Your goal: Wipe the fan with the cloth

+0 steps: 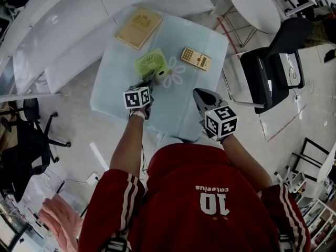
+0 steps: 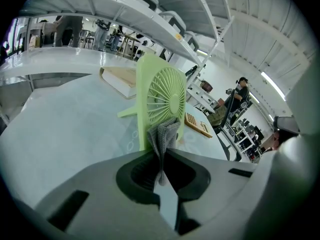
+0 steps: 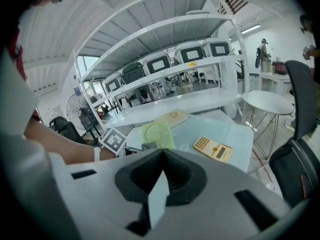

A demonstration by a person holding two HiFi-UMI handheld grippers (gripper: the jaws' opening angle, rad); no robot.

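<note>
A tan book (image 1: 138, 27) lies at the far left corner of the table (image 1: 113, 83). Nearer, the left tongs (image 1: 147, 83) are clenched on a grey cloth (image 2: 164, 134), which stands folded between the jaws just in front of the green fan (image 1: 152, 64). The fan stands upright near the table's middle. I cannot tell if cloth and fan touch. A yellow calculator (image 1: 196, 58) lies right of the fan. The right tongs (image 1: 202, 96) hang over the near table edge, jaws pressed together on nothing, apart from the fan.
</note>
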